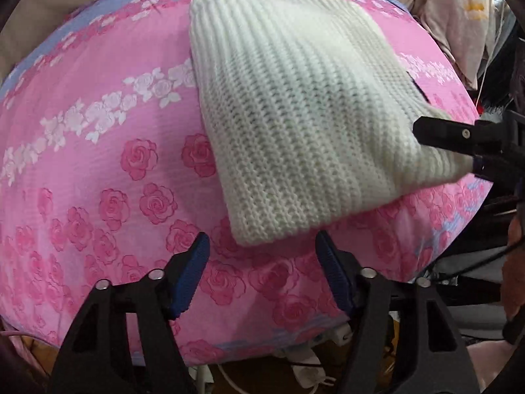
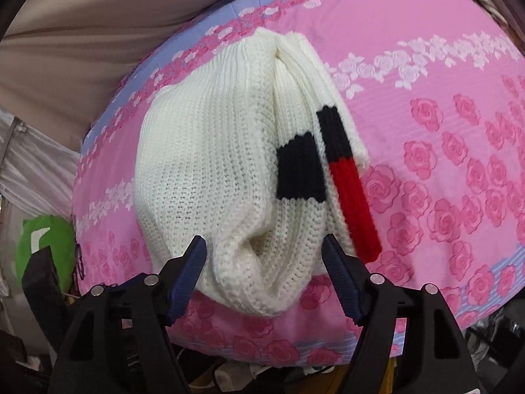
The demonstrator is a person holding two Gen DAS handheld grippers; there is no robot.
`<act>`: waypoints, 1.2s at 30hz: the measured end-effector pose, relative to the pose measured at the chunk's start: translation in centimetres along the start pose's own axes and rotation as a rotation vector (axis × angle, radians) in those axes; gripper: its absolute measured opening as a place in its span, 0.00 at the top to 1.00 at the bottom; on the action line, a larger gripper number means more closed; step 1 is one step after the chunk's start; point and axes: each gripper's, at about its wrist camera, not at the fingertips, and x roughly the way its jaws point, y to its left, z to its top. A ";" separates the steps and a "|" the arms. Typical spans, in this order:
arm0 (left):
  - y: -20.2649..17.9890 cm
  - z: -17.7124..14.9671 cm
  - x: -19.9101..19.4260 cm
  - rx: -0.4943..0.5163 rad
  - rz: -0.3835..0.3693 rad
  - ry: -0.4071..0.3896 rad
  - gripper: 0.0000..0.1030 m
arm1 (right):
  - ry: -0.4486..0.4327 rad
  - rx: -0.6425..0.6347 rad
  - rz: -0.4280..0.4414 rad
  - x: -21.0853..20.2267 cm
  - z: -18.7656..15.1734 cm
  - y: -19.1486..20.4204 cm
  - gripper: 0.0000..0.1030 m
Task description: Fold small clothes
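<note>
A white knitted garment (image 1: 295,108) lies folded into a thick rectangle on the pink rose-print cover (image 1: 98,164). In the right wrist view the same garment (image 2: 203,170) shows its layered folded edge, with a black patch (image 2: 300,170) and a black-and-red stripe (image 2: 347,177) on its right side. My left gripper (image 1: 262,275) is open and empty, just short of the garment's near corner. My right gripper (image 2: 264,279) is open, with the garment's near folded end between its fingers. The right gripper also shows in the left wrist view (image 1: 459,138), at the garment's right corner.
The pink cover (image 2: 443,131) has a lilac border and ends close below both grippers. Beige fabric (image 2: 82,32) hangs behind it. A green object (image 2: 46,249) sits at the left. Cables and white plugs (image 1: 305,367) lie on the floor below the edge.
</note>
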 end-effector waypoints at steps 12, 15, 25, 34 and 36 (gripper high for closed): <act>0.2 1.4 1.0 -0.088 -0.025 0.062 0.78 | -0.179 -0.189 -0.128 -4.7 1.8 1.3 0.85; -0.1 1.7 -0.2 -0.074 -0.028 0.048 0.77 | -0.021 -0.096 -0.166 1.1 0.7 -3.9 0.82; 0.4 3.9 -7.4 -0.110 0.022 -0.141 0.55 | -0.213 -0.149 -0.151 -5.6 4.7 0.6 0.49; 0.3 7.1 -6.8 -0.143 0.062 -0.157 0.54 | -0.213 -0.200 -0.088 -1.4 8.8 3.6 0.86; 0.5 7.2 -6.3 -0.157 0.061 -0.147 0.54 | -0.300 -0.225 -0.112 -4.0 8.7 3.9 0.92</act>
